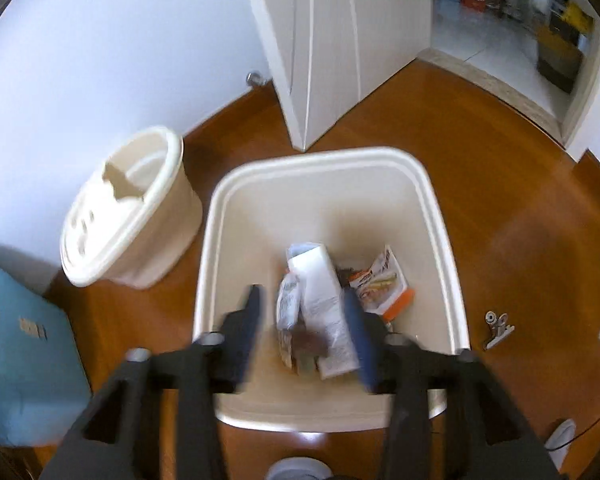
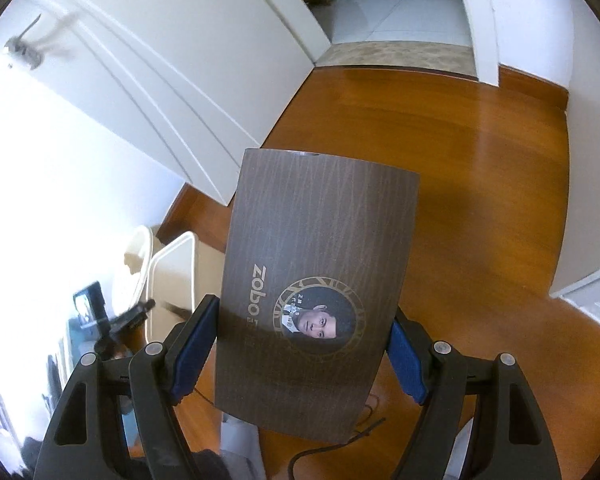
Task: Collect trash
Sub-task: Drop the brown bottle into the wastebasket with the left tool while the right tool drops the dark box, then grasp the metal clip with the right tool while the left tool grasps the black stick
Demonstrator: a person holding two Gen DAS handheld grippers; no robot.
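Two tools are seen: the left tool [image 1: 304, 316] is held open and empty over the bin [image 1: 440, 216], the right tool [image 2: 306, 344] clamped on a brown box [image 2: 320, 240] for binning.

We see a polished orange-brown wooden floor [image 1: 480, 168] running up to pale, bluish-white walls [image 1: 80, 60] with a matching wooden skirting board [image 2: 534, 84]. A white panelled door [image 1: 340, 40] stands open, its lever handle [image 2: 28, 46] blurred in the right wrist view. Beyond a stone threshold [image 2: 396, 54] we see a light tiled floor [image 1: 484, 36] and cluttered shelving, too blurred to name. Strong daylight washes out the left of the right wrist view.
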